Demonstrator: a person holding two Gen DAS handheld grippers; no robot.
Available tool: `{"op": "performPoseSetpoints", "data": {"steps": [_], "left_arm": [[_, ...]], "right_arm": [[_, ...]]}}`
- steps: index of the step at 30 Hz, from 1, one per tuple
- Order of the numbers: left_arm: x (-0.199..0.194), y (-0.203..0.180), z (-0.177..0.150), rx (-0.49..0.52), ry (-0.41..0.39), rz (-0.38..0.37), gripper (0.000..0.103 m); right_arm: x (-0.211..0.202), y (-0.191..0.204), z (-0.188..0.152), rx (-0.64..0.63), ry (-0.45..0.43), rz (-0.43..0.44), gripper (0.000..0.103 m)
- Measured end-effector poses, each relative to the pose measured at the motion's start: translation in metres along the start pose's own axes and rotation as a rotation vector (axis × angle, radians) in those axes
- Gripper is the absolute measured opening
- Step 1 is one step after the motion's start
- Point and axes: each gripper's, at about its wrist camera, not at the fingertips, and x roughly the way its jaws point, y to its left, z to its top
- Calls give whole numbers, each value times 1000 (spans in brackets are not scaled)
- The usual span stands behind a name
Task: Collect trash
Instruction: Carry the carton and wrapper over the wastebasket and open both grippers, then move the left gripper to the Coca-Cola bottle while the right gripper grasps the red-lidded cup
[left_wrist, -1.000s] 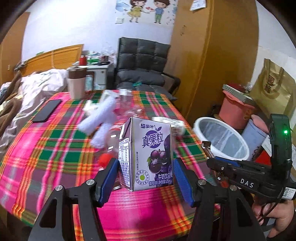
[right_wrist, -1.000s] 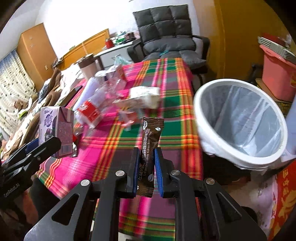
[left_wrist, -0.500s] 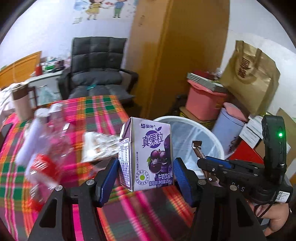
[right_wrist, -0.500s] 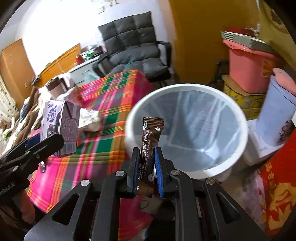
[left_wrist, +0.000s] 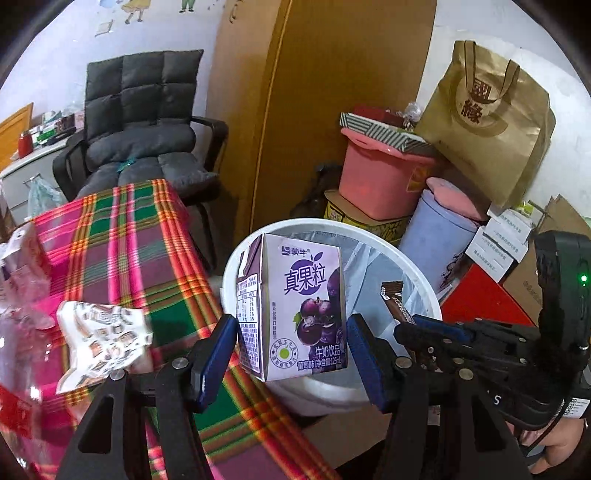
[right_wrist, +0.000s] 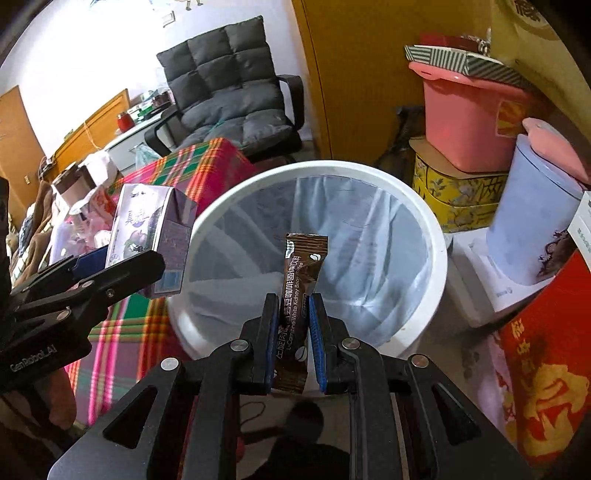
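Left gripper (left_wrist: 291, 354): jaws clamped on the carton (left_wrist: 295, 306), pads on its two side faces so it hangs upright.
Carton: purple drink box, held in the air between the table (left_wrist: 122, 236) edge and the bin (left_wrist: 424, 280); in the left view it overlaps the bin's near rim, in the right view it sits just to the left of that rim.
Right gripper (right_wrist: 292, 332): jaws pressed together on the sachet (right_wrist: 299, 291), gripped low so most of it stands up clear of the pads.
Sachet: brown stick pack, upright, held in front of the bin mouth.
Bin: white, round, lined with a clear bag, on the floor beside the table's corner; nothing shows inside it.
Left on the table: a crumpled wrapper (left_wrist: 103, 332) near the bin-side edge, blurred plastic at the left edge of the view.
Step, as I judge it: both pieces are carried to the bin for dropping; the sachet looks closer to being over the opening than the carton.
Risk: opening the left jaws too early could land the carton on the rim or the floor.
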Motion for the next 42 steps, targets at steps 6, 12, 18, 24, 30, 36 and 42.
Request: {"op": "performPoseSetpoints", "data": {"steps": [6,12,18,24,30,36,42], "left_arm": [[12,-1,1,-2,11,4,62],[5,2,-1,-11,-3,19,63],[-14,6,-3,-26,-28,47,63],[-42,13,-13,-55,-57,85,63],[-71,21,-30,-74,-77,129,63],[-100,30,-50,-93,-96,165,63],[-122,43,-71,-112,-94,203,63]], "right_arm": [[9,-8,0,2,24,-1,50],[6,-10,2,12,9,-2,56],[-8,-8,2,13,-24,1,56],[-23,4,-4,6,-55,23,56],[-35,25,-12,-30,-78,64,56],[-39,51,-23,-84,-69,107,56],[-43,71,-31,-112,-72,167,56]]}}
